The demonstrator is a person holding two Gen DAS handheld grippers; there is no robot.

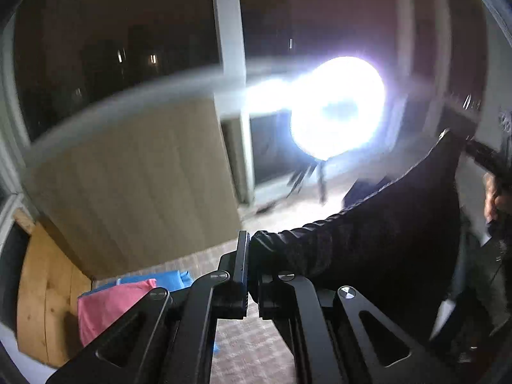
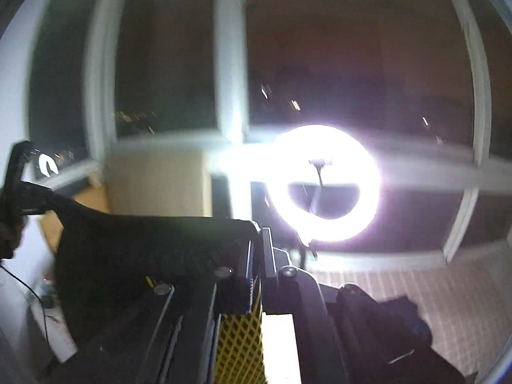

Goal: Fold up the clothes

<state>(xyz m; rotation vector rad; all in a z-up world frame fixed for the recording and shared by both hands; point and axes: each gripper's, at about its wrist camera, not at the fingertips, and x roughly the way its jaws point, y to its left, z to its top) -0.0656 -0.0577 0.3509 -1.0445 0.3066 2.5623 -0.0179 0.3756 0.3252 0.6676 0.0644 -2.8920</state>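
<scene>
A black garment [image 1: 384, 233] hangs stretched in the air between my two grippers. My left gripper [image 1: 251, 256] is shut on one corner of it, and the cloth runs up to the right to my right gripper [image 1: 473, 150], held by a hand. In the right wrist view my right gripper [image 2: 260, 249] is shut on the other corner of the black garment [image 2: 144, 249], which runs left to my left gripper [image 2: 19, 185]. Both views are blurred.
A very bright ring light [image 1: 339, 108] on a tripod stands ahead by dark windows, also glaring in the right wrist view [image 2: 323, 182]. Folded pink [image 1: 108, 307] and blue [image 1: 166, 280] clothes lie low left beside a wooden board [image 1: 48, 294]. More dark clothes [image 2: 384, 323] lie low right.
</scene>
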